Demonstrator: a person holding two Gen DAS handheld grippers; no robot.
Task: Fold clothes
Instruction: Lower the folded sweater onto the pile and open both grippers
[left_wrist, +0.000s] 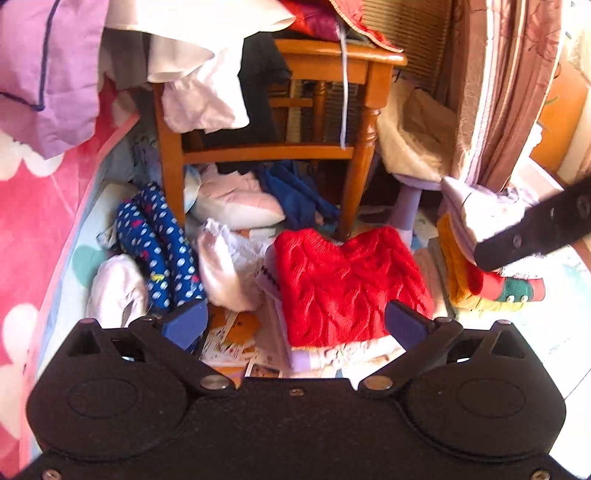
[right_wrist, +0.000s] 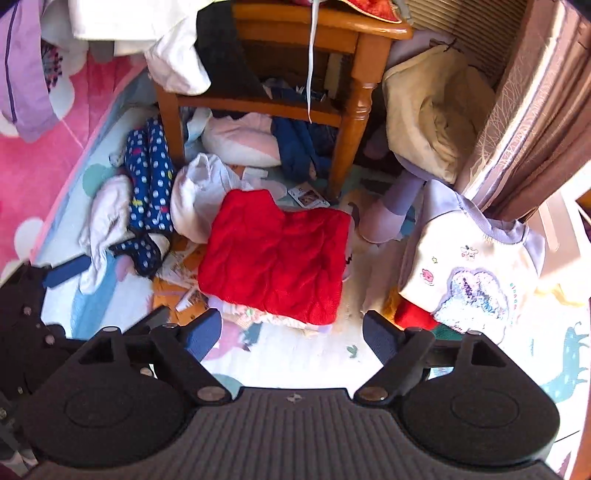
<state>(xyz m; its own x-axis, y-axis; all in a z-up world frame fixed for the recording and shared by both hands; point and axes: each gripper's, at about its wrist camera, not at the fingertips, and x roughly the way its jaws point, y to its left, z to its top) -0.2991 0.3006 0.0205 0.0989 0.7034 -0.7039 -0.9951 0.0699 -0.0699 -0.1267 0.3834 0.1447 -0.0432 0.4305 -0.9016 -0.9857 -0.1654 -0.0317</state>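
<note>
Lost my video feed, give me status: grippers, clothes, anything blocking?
Left gripper open, empty; right gripper open, empty. Red sweater folded on pile. Loose clothes and papers alongside.

Strong daylight entering from right, by curtain (left_wrist: 506, 92). Floor mat (right_wrist: 554, 369) in right wrist view blown out near white, print washed. White sweatshirt (right_wrist: 476, 273) glaring on sunlit side. Space under wooden chair (left_wrist: 332, 110) dim, detail lost in shadow. Red sweater (left_wrist: 347, 284) oversaturated, knit texture soft. Both views slightly blurred overall, sharper at black gripper bodies along bottom. Heavy fisheye bending: pink blanket (left_wrist: 33, 221) and curtain curve at edges; corners vignetted dark.
</note>
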